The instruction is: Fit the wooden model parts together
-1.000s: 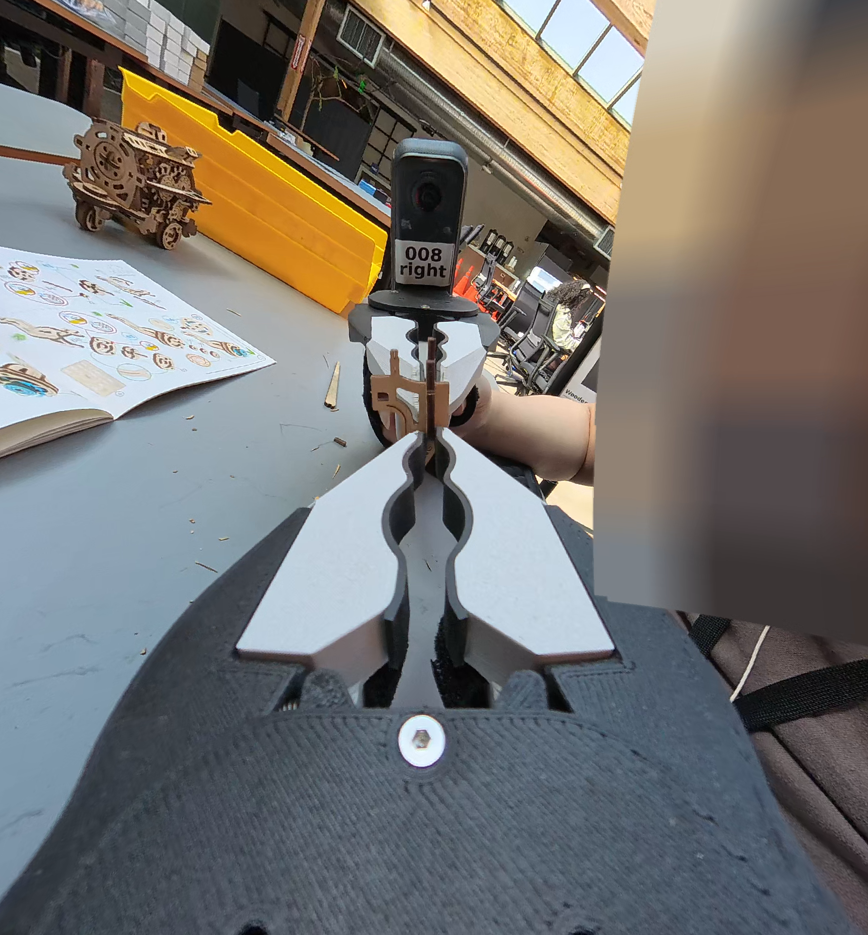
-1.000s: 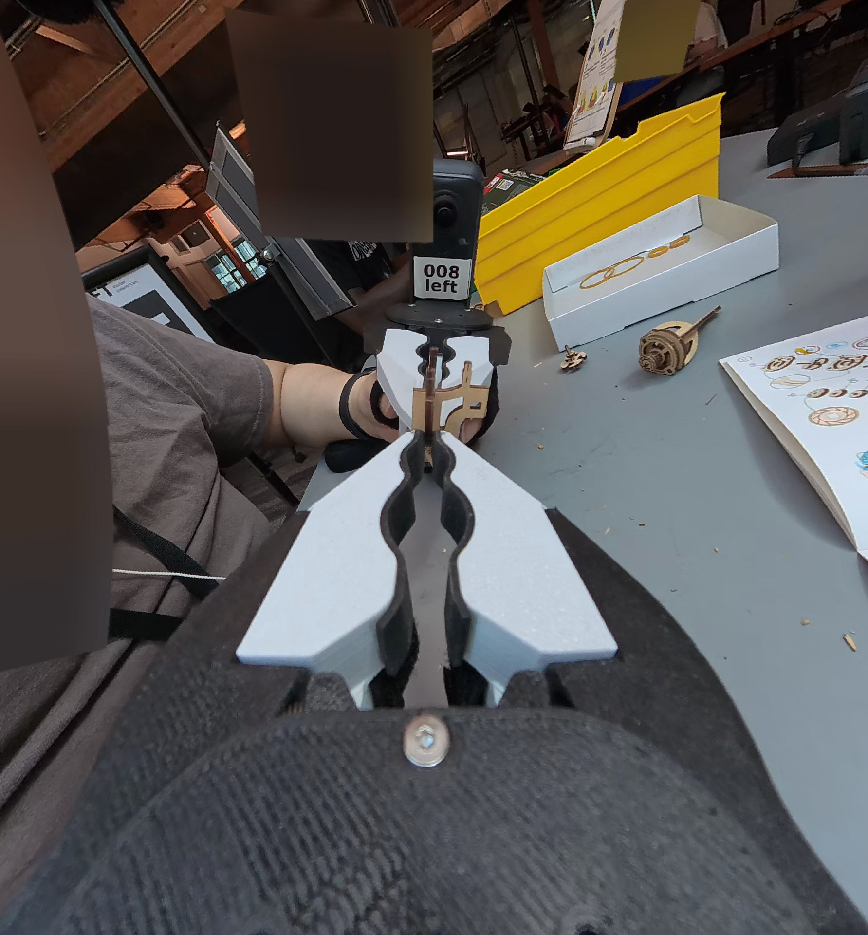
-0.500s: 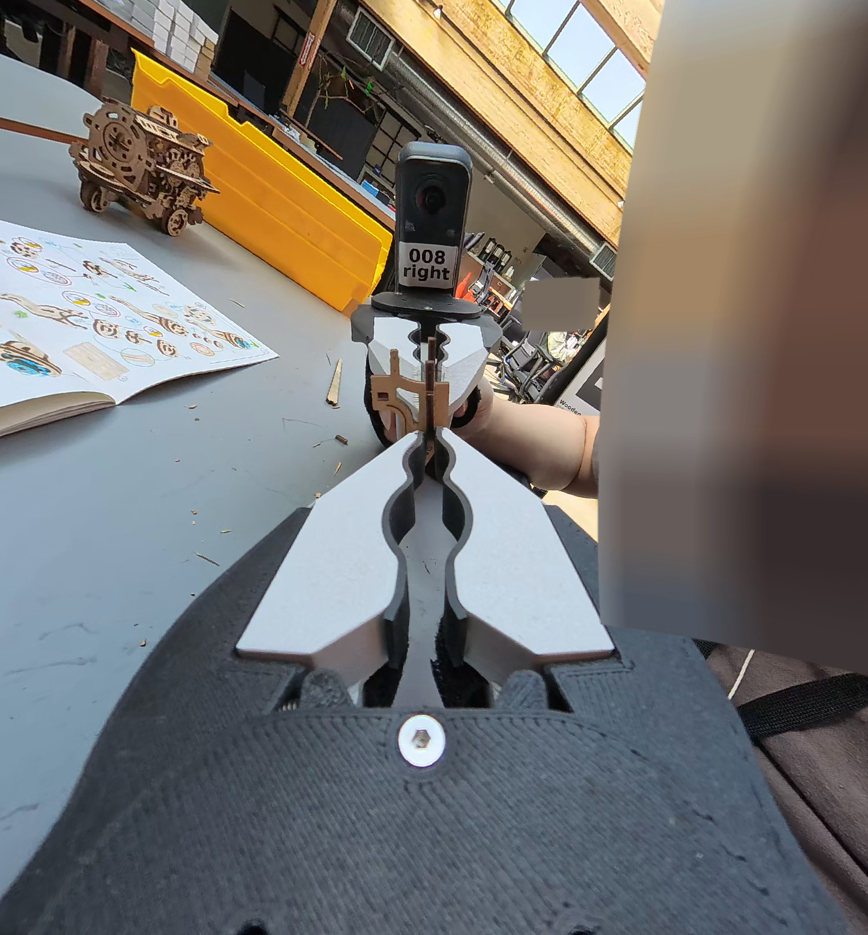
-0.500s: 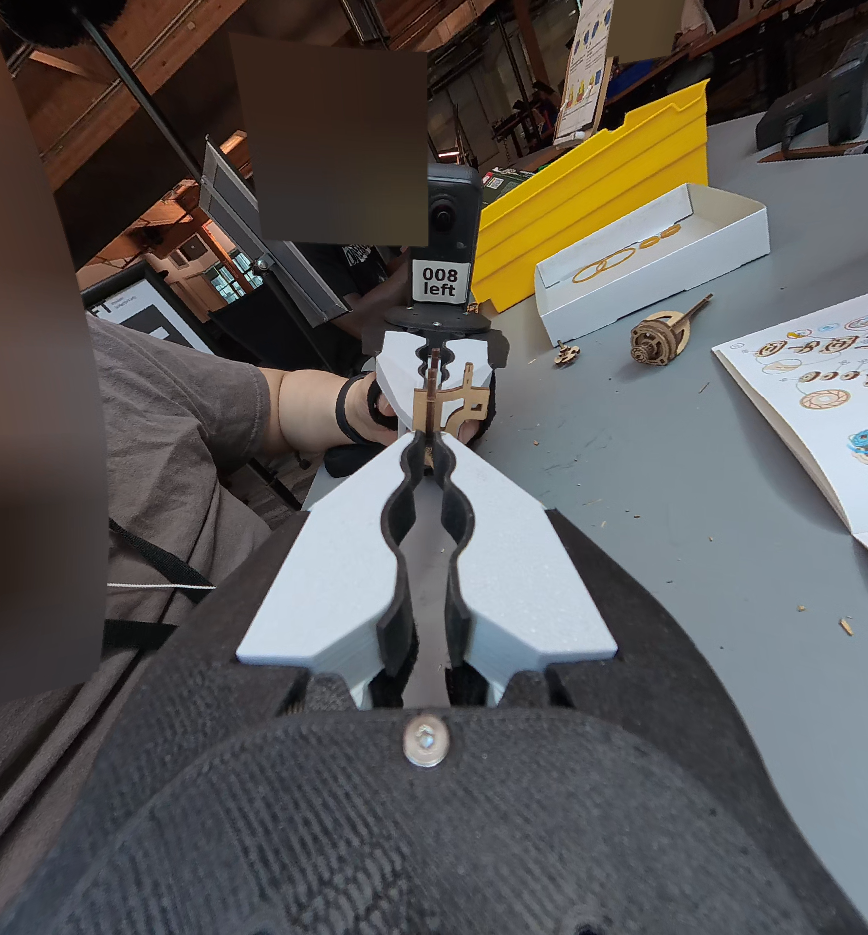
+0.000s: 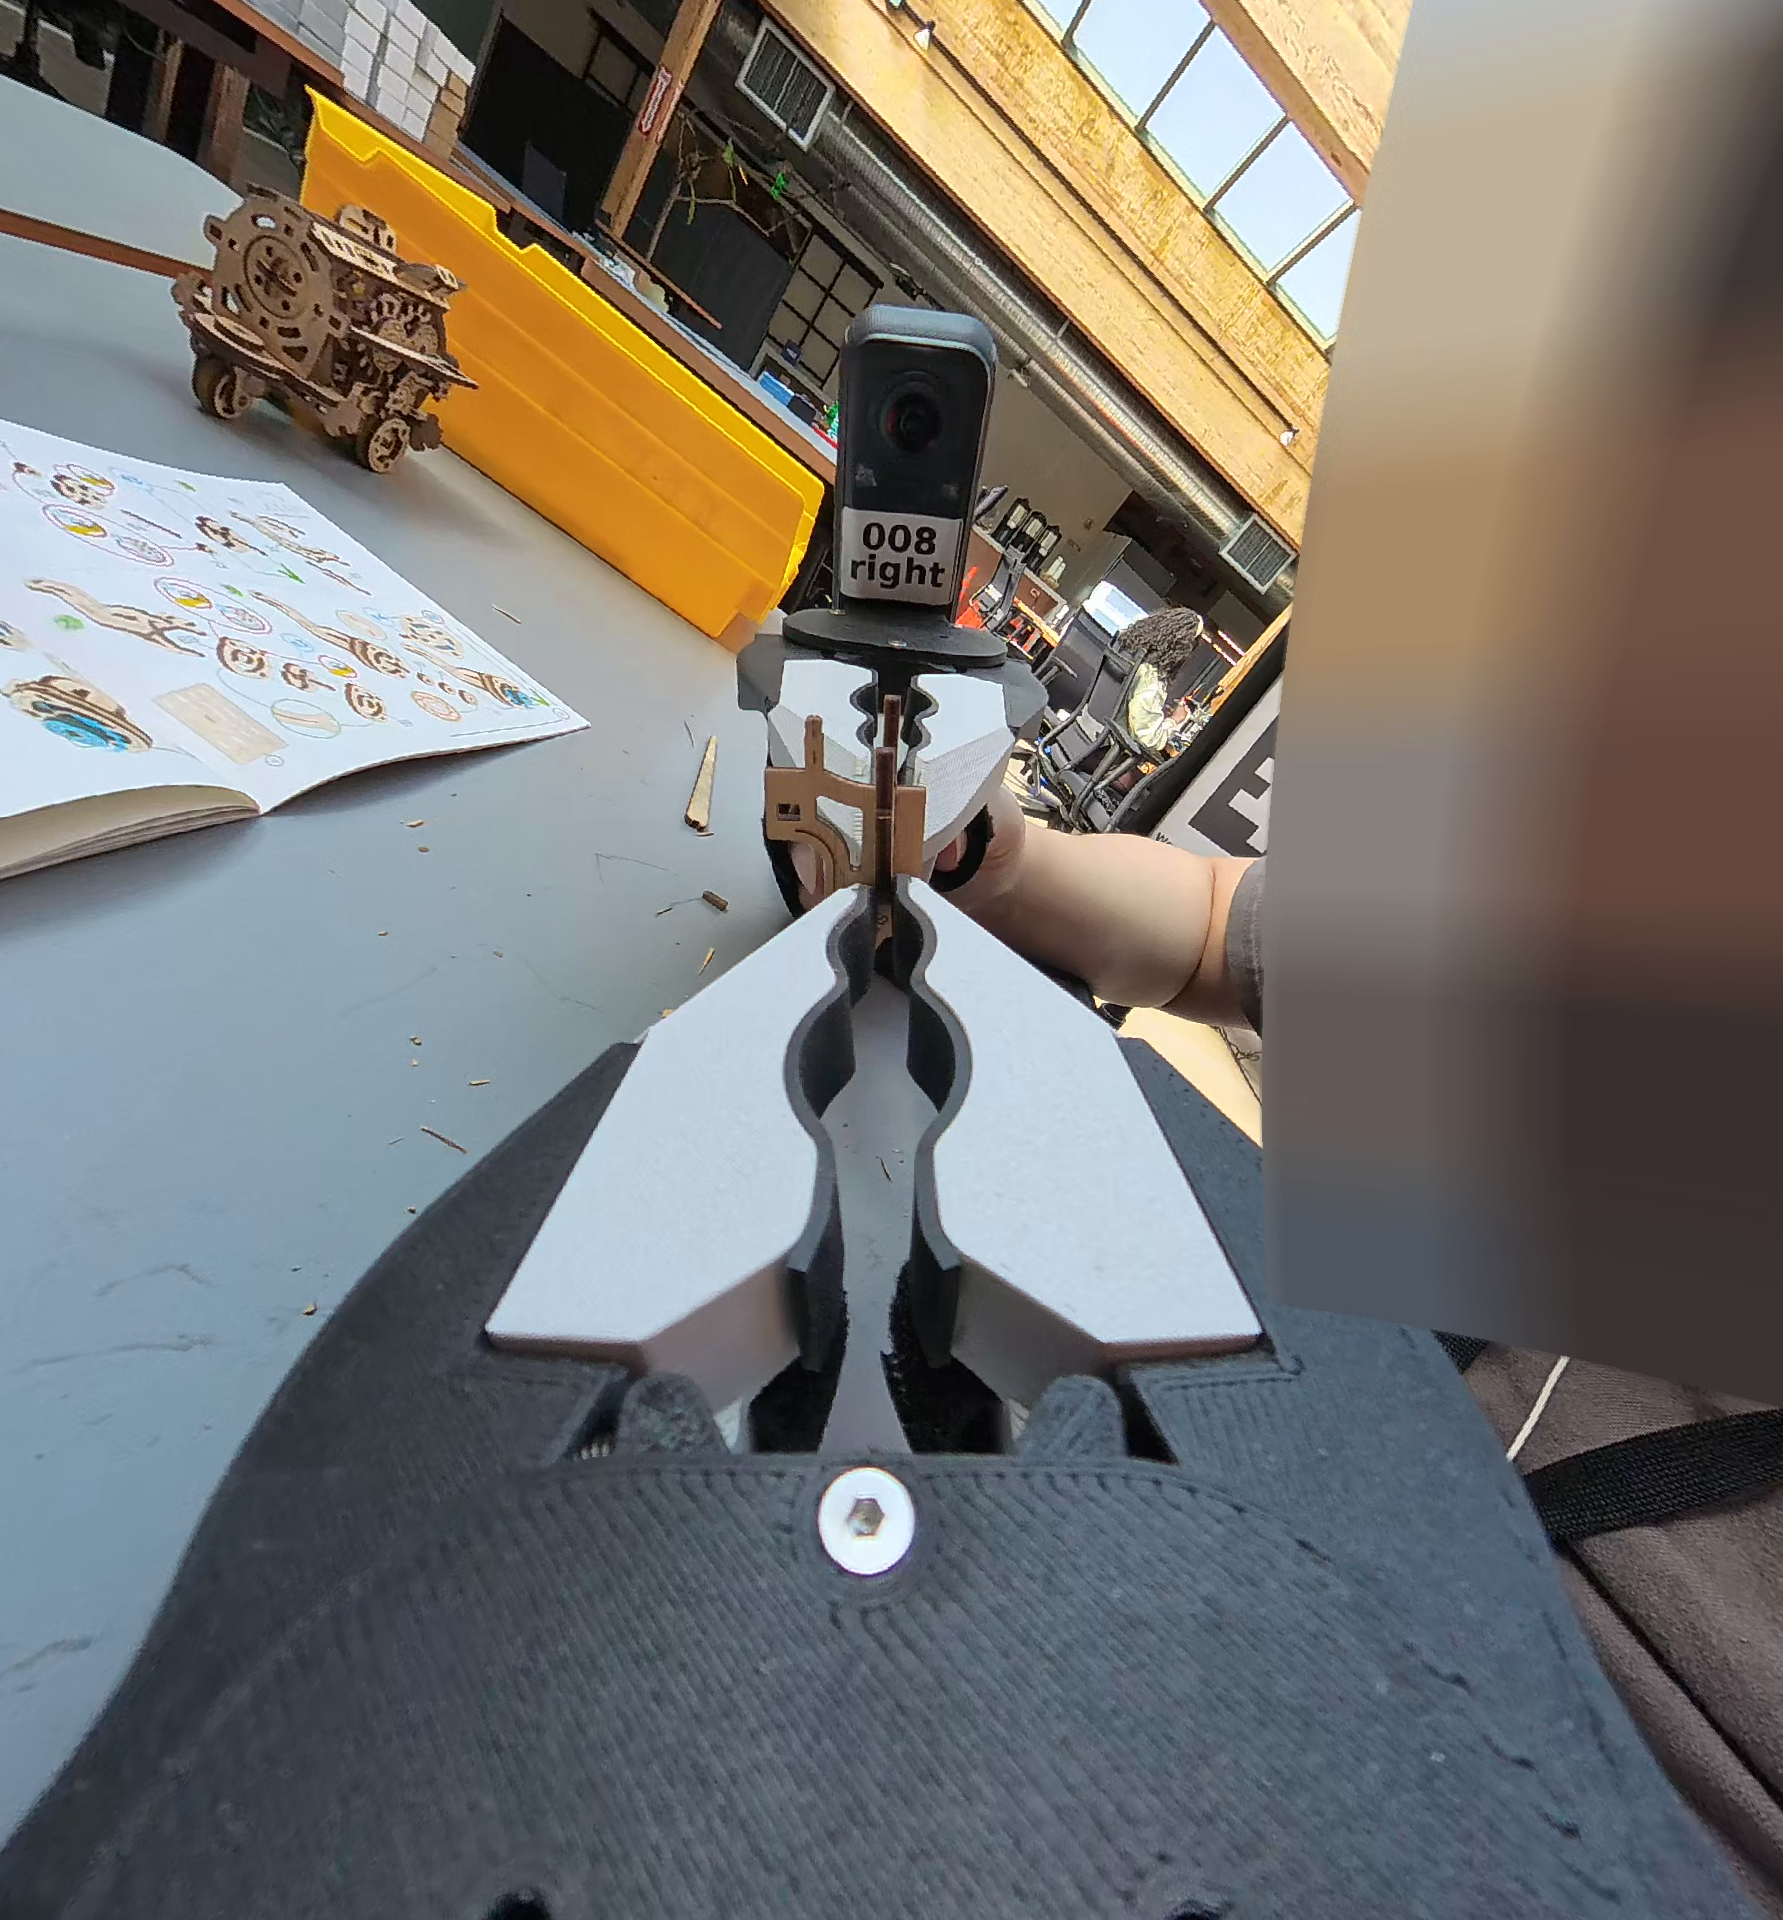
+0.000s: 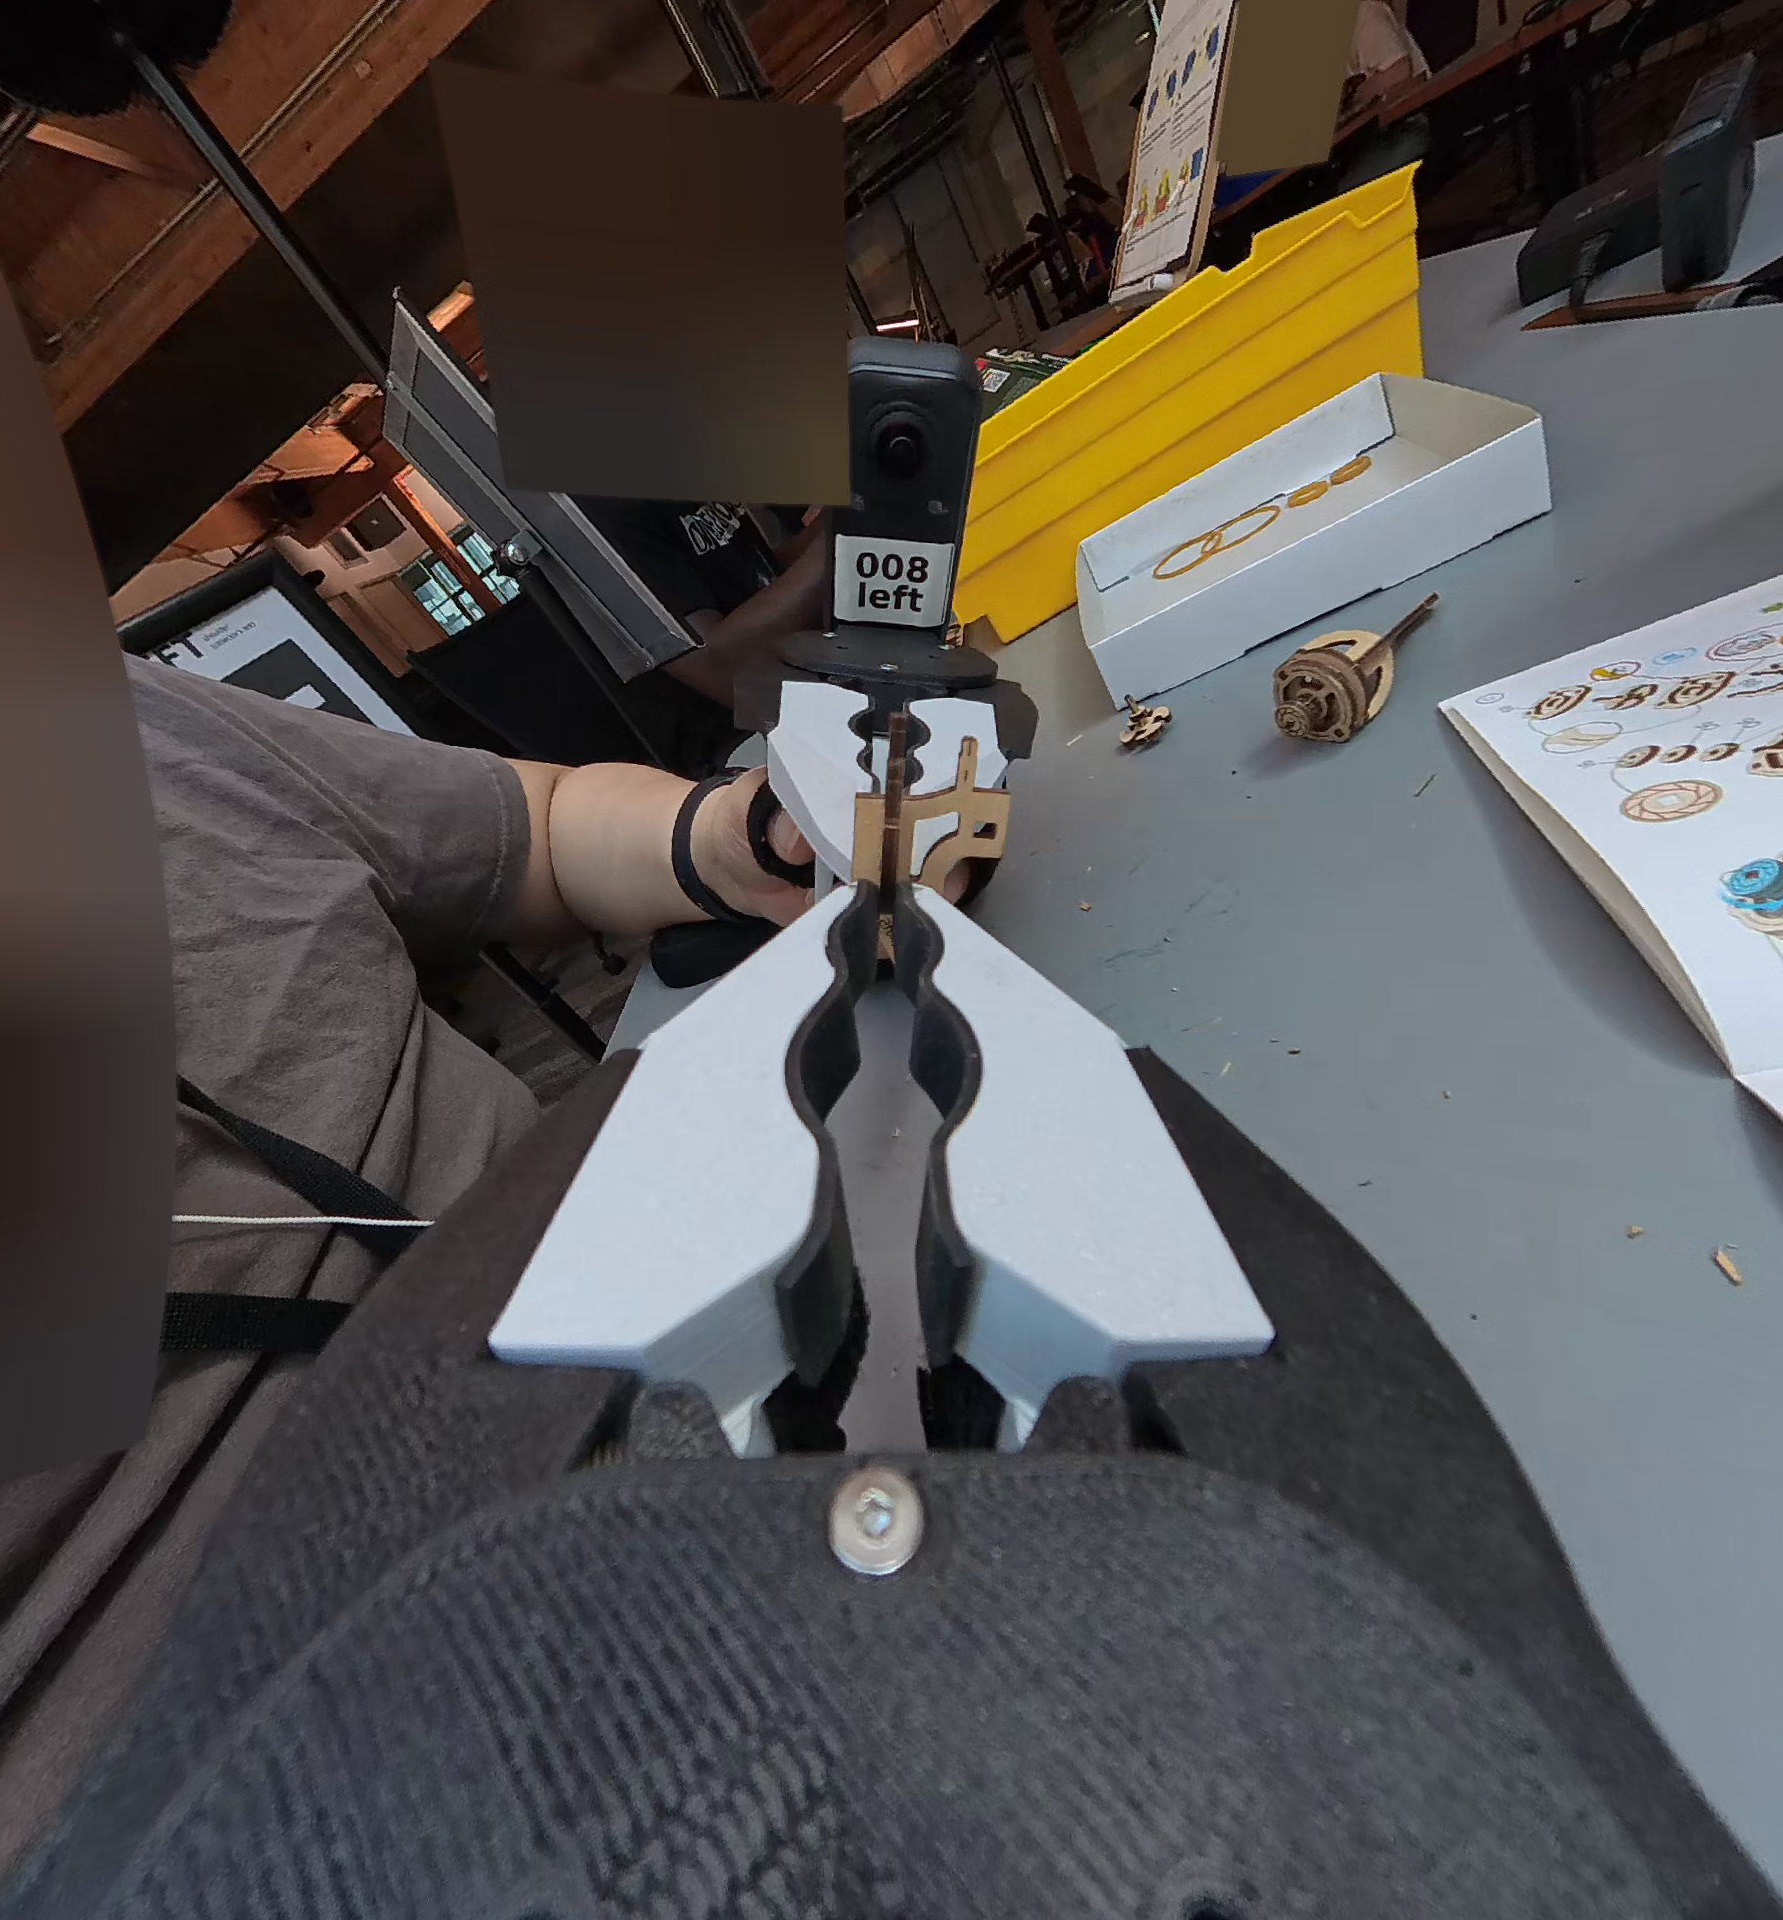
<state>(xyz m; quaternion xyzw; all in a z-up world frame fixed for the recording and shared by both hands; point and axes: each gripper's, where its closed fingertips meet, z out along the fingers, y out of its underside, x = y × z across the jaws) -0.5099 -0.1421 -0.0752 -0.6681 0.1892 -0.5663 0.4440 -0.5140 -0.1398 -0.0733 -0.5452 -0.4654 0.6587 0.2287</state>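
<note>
The left gripper, with pale grey fingers on a black textured body, has its jaws nearly closed, pinching the lower edge of a thin flat laser-cut plywood piece that stands edge-on at the tips. Facing it tip to tip, the right gripper has its jaws drawn just as close on its own thin plywood strip, also seen edge-on. Between the two pairs of tips the pieces cross one another, together with a flat plywood bracket with a curved cut-out and a small upright tab; which jaws grip the bracket cannot be told. The joined parts are held in the air above the near edge of the grey desk.

Beyond the tips each view shows the other gripper with a black camera on top, held by a person's bare forearm. On the desk lie scattered wood splinters, then an open white instruction booklet with coloured diagrams, a small round wooden gear assembly on a shaft and a tiny wooden fragment. Farther off stand a shallow white cardboard box holding thin wooden rings, a finished brown wooden model vehicle on wheels and a long yellow plastic bin.
</note>
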